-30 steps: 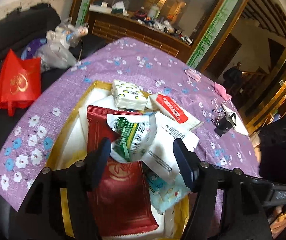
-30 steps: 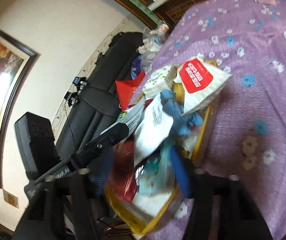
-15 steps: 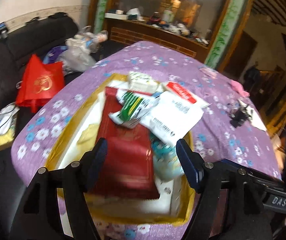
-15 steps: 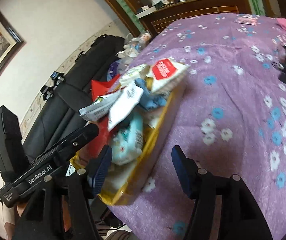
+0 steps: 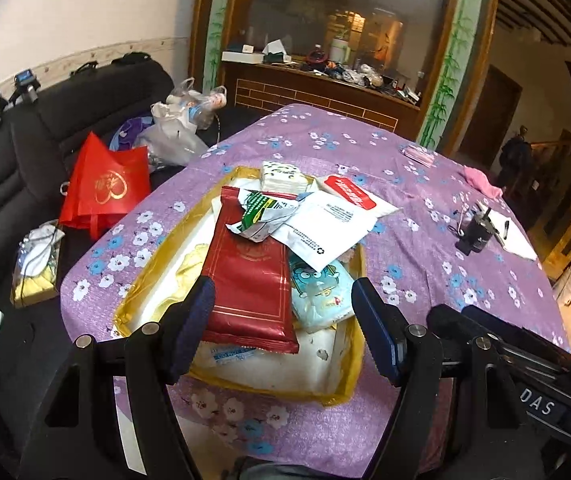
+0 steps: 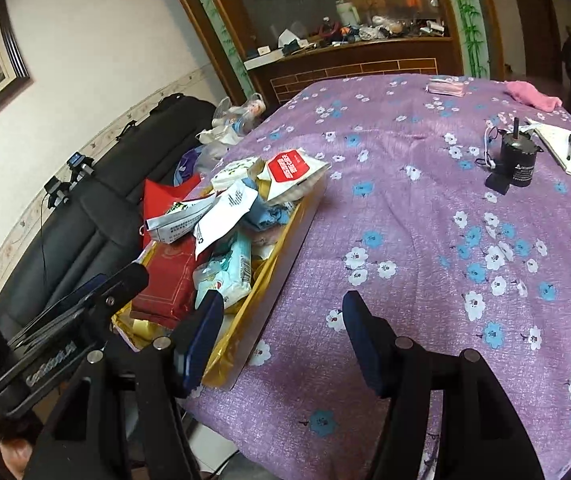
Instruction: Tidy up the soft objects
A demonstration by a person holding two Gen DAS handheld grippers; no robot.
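Left wrist view above the near edge, looking down on the tray (image 5: 355,390), right wrist view perhaps further right, facing across the surface (image 6: 425,216), both sharing tray and back counter

Gold tray's (image 5: 355,386) floor mostly under heaped packets (image 5: 327,230); small print on them unreadable.

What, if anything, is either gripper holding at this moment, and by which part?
Nothing is held. The left gripper is open above the red packet in the gold tray; the right gripper is open over the purple tablecloth.
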